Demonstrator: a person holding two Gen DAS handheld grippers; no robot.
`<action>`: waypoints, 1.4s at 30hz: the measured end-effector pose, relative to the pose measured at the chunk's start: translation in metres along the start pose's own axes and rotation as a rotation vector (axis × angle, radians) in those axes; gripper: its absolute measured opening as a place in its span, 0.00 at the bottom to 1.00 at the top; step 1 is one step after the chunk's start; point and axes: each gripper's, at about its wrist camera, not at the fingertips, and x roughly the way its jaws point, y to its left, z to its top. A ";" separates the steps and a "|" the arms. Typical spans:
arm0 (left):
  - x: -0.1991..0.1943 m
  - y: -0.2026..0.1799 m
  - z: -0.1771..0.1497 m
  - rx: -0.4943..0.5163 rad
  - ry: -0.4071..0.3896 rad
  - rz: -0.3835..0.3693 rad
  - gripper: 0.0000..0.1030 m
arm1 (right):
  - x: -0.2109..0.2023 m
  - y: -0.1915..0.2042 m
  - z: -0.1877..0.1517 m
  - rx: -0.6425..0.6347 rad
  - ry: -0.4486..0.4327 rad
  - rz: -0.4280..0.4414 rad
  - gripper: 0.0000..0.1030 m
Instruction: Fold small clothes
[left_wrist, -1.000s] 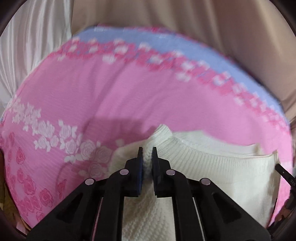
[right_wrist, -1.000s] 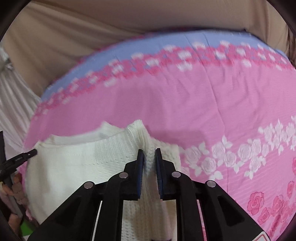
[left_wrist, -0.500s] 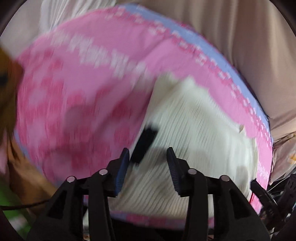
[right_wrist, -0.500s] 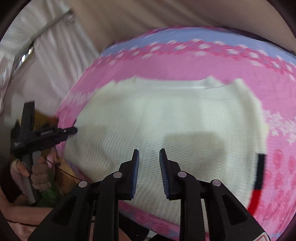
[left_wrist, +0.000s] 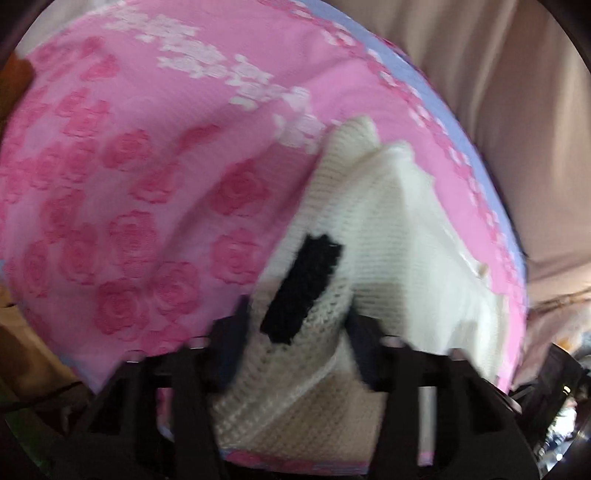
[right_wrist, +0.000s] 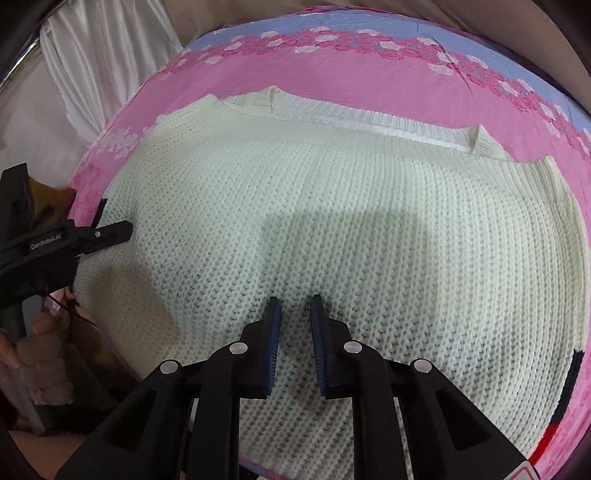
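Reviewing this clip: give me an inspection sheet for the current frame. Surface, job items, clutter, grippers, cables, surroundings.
Surface: pink rose-print sheet with a blue border strip along its far edge.
Job items: one cream knit sweater spread flat on the sheet, ribbed collar at the far side; black cuff on the sleeve at its left edge; black and red band at its right edge.
Clutter: nothing seen.
Grippers: left gripper has its jaws either side of the sleeve by the black cuff, image blurred, grip not confirmed; right gripper hovers over the sweater's middle, jaws slightly apart, holding nothing.
Cables: thin dark cable below the left gripper.
Surroundings: white curtain at left, beige fabric behind.
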 end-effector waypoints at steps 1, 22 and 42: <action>-0.003 -0.001 0.000 -0.014 0.002 -0.024 0.26 | 0.001 0.001 0.000 -0.002 0.001 -0.004 0.14; 0.001 -0.265 -0.105 0.575 0.196 -0.341 0.23 | -0.086 -0.137 -0.101 0.365 -0.155 0.169 0.21; -0.032 -0.236 -0.092 0.508 -0.103 0.013 0.54 | -0.120 -0.159 -0.089 0.400 -0.134 0.332 0.61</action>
